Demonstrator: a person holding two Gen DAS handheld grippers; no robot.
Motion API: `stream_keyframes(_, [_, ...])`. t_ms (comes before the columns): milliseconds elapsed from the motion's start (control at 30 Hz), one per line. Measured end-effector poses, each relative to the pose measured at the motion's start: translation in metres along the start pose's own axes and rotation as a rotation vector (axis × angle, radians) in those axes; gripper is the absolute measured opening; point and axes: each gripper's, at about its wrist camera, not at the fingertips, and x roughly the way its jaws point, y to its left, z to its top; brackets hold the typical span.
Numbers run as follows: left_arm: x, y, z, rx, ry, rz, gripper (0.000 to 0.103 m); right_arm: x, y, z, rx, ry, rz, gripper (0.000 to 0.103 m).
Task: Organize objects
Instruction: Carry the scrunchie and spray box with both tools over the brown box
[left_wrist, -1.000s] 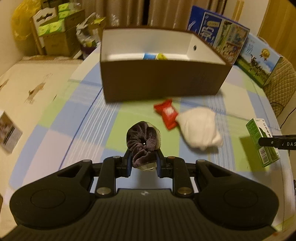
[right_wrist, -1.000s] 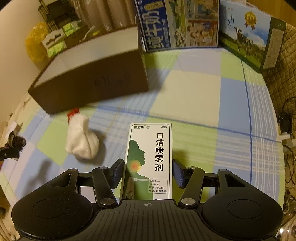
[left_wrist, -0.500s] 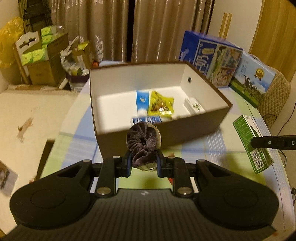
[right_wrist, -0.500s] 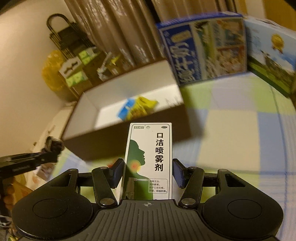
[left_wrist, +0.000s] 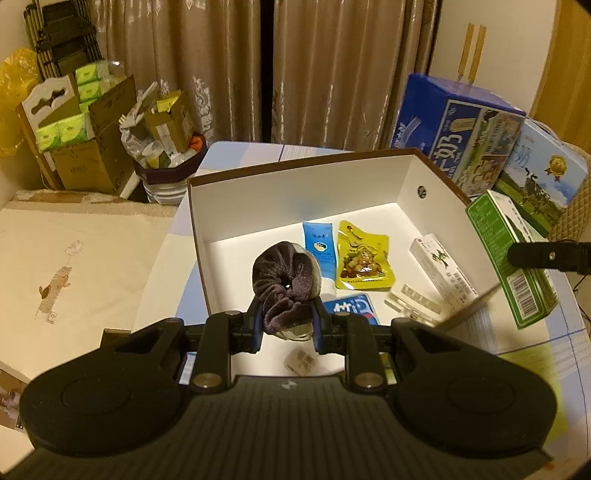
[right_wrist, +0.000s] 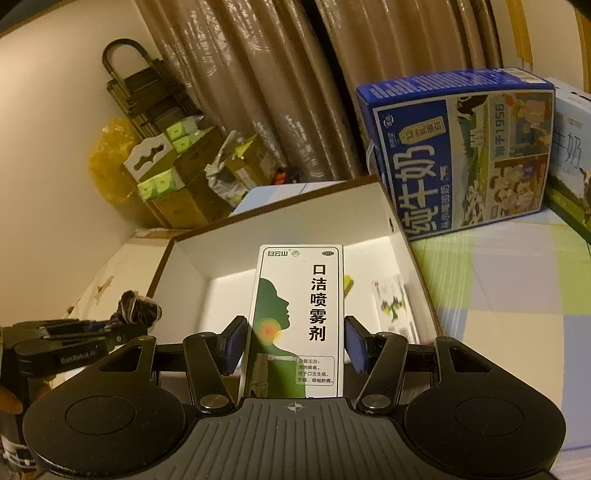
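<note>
Your left gripper (left_wrist: 286, 321) is clamped on a dark scrunchie (left_wrist: 282, 284), held over the near part of the open brown box (left_wrist: 295, 192). Your right gripper (right_wrist: 295, 345) grips the green-and-white spray carton (right_wrist: 297, 317) upright at the box's right side, above the checked desk (right_wrist: 517, 295).
</note>
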Motion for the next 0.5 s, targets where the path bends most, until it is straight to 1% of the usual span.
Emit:
stream_keyframes(100, [0.015, 0.002, 0.007, 0.01, 0.025, -0.001, 0.021, 0.013, -0.002, 0.01, 0.0, 0.002, -0.019, 0.053])
stream_keyframes(267, [0.043, 0.004, 0.012, 0.032, 0.09, 0.007, 0.021, 0.034, -0.008, 0.02, 0.006, 0.019, -0.05, 0.053])
stream_keyframes(500, [0.073, 0.007, 0.018, 0.048, 0.136, 0.01, 0.021, 0.058, -0.02, 0.027, 0.0, 0.051, -0.081, 0.053])
